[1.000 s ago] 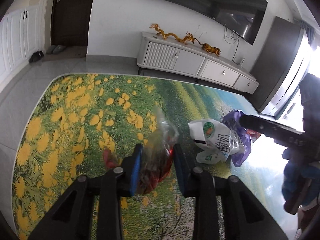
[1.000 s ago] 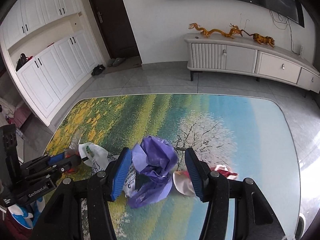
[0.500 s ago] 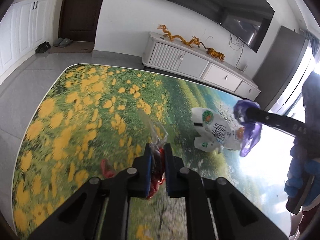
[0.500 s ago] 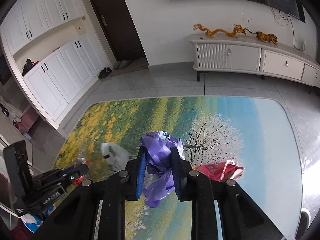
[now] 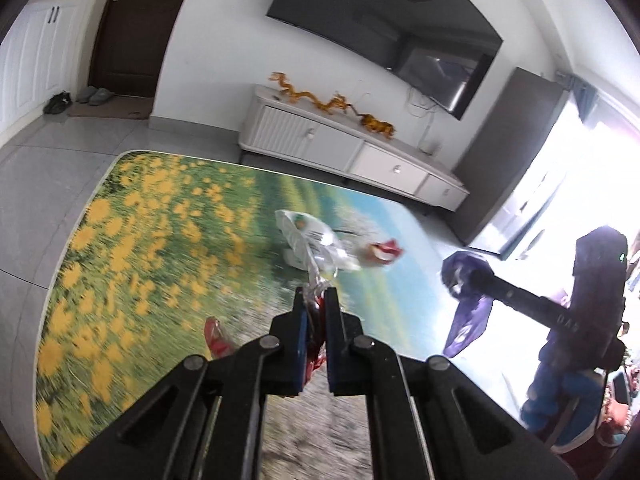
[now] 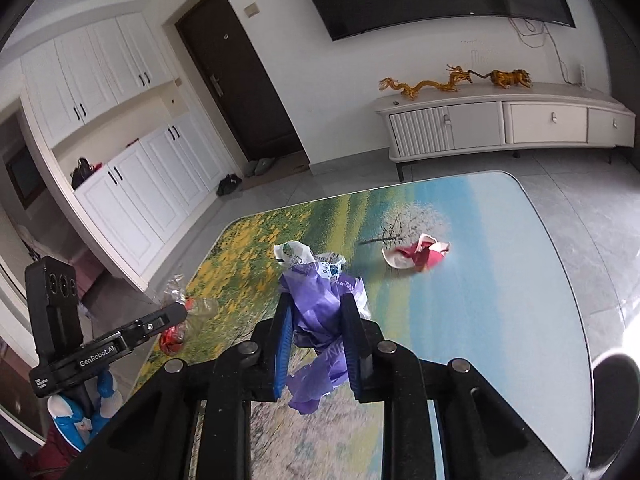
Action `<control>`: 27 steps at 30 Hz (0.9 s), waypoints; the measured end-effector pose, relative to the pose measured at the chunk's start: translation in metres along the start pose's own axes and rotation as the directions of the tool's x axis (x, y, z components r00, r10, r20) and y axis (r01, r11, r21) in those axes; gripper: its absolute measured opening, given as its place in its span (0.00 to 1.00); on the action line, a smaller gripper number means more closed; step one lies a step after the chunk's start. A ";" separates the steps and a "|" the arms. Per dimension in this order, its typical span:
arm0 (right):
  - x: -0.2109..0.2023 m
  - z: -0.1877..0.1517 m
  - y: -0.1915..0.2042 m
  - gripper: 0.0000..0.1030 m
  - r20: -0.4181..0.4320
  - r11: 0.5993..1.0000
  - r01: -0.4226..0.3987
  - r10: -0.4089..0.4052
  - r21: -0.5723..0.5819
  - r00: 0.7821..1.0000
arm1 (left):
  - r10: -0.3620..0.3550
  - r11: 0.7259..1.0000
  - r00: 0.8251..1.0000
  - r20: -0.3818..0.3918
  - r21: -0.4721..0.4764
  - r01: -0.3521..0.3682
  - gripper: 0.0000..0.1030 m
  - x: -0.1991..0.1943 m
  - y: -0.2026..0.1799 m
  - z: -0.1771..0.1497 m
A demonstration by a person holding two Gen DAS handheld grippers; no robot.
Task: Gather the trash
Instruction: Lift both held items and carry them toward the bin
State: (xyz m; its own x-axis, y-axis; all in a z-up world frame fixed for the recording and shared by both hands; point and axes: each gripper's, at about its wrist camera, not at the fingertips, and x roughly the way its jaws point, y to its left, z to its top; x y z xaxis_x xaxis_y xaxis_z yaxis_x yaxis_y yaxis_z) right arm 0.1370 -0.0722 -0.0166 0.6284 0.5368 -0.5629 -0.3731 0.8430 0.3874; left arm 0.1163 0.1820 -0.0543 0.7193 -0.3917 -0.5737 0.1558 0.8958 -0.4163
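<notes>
In the left wrist view my left gripper (image 5: pixel 314 294) is shut on a crumpled clear-and-red wrapper (image 5: pixel 316 280), held above the table (image 5: pixel 120 240). A red scrap (image 5: pixel 216 342) shows just left of the fingers. At the right, my right gripper (image 5: pixel 460 276) is shut on a purple plastic bag (image 5: pixel 466 320) that hangs from it. The right wrist view shows the same: right gripper (image 6: pixel 314 298) on the purple bag (image 6: pixel 312 312), left gripper (image 6: pixel 180 312) on the wrapper (image 6: pixel 200 306). A white printed bag (image 5: pixel 312 240) (image 6: pixel 296 254) and a red-and-white wrapper (image 5: pixel 382 251) (image 6: pixel 420 256) lie on the table.
The table top (image 6: pixel 500 280) carries a flower-and-tree landscape print and has rounded edges. A white TV cabinet (image 6: pixel 500 124) stands beyond it on a grey tiled floor, with white cupboards (image 6: pixel 132 200) and a dark door to the left. Blue-gloved hands (image 5: pixel 560 400) hold the grippers.
Both grippers closed on their pieces and pulled up and back, lifting the wrapper and the purple bag off the table. The white bag stayed on the table, and the red-and-white wrapper came into view.
</notes>
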 end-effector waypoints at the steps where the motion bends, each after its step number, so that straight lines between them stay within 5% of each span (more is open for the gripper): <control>1: -0.009 -0.004 0.000 0.21 0.010 1.000 -0.001 0.001 0.004 1.000 | -0.012 1.000 1.000 0.001 0.007 0.012 0.06 -0.003 -0.008 -0.001; 15: -0.108 -0.038 -0.042 0.21 0.127 0.991 0.093 -0.105 0.094 0.986 | -0.176 0.977 0.983 -0.061 0.115 0.182 0.06 -0.007 -0.118 -0.004; 27: -0.176 -0.058 -0.131 0.21 0.179 0.937 0.252 -0.298 0.241 0.937 | -0.255 0.945 0.944 -0.211 0.152 0.289 0.06 0.055 -0.200 -0.002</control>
State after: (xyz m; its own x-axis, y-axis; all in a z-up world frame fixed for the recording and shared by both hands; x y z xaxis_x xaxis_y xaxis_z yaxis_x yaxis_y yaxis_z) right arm 0.0357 -0.2747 -0.0105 0.8228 0.2456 -0.5126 -0.0266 0.9175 0.3969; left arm 0.1227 -0.0193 -0.0039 0.4963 -0.6423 -0.5841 0.4582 0.7653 -0.4522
